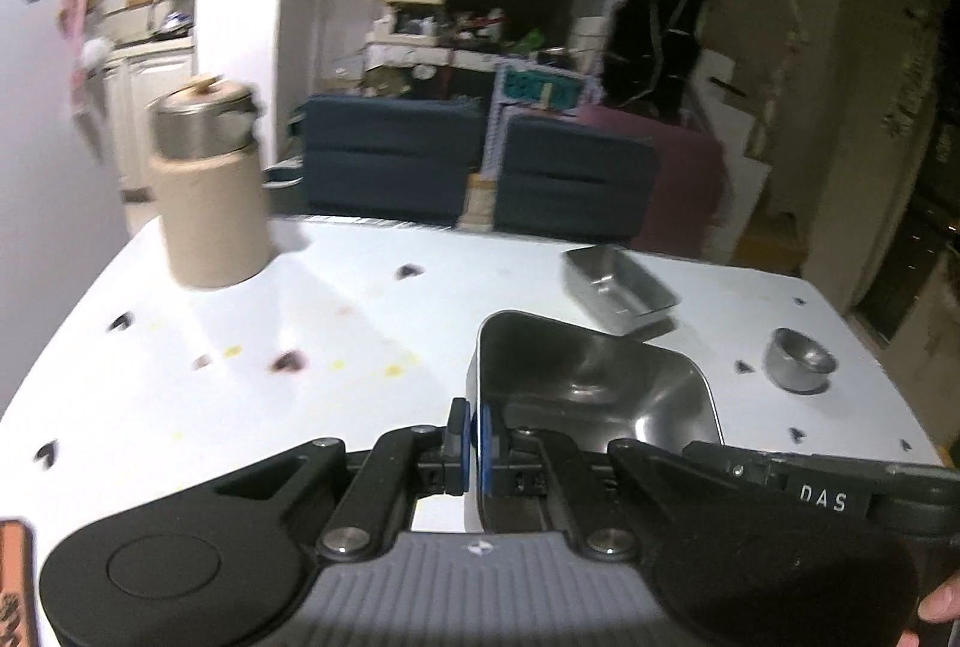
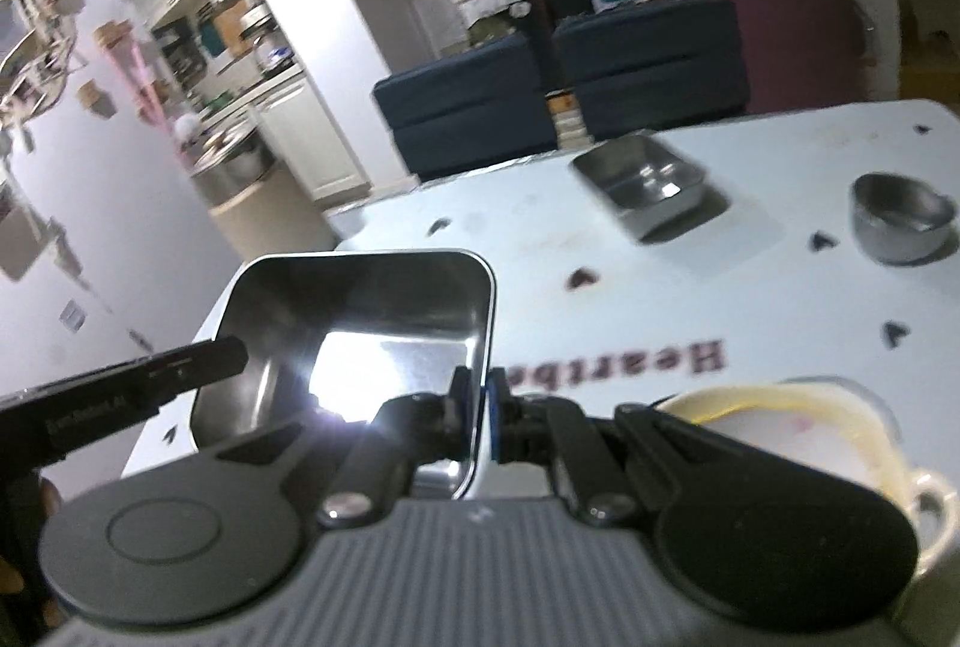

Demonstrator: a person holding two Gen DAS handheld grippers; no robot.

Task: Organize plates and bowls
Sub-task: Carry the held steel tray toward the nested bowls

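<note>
Left gripper (image 1: 476,446) pinched on the left wall of a large rectangular steel tray (image 1: 600,383), blue pads (image 1: 486,443) either side of the rim. Right gripper (image 2: 478,422) clamped likewise on the tray's opposite wall (image 2: 480,323). Tray held open side up, between both tools, above the white table (image 1: 300,407); long axis hard to judge, apparently running away from the tongs. Beyond, further out: a smaller steel tray (image 1: 618,290), flat on the table, long axis angled away to the left. Right of that, well apart: a small round steel bowl (image 1: 798,359), upright. Far left: a beige canister (image 1: 207,191). Just right of the right gripper: a cream cup (image 2: 798,431).
</note>
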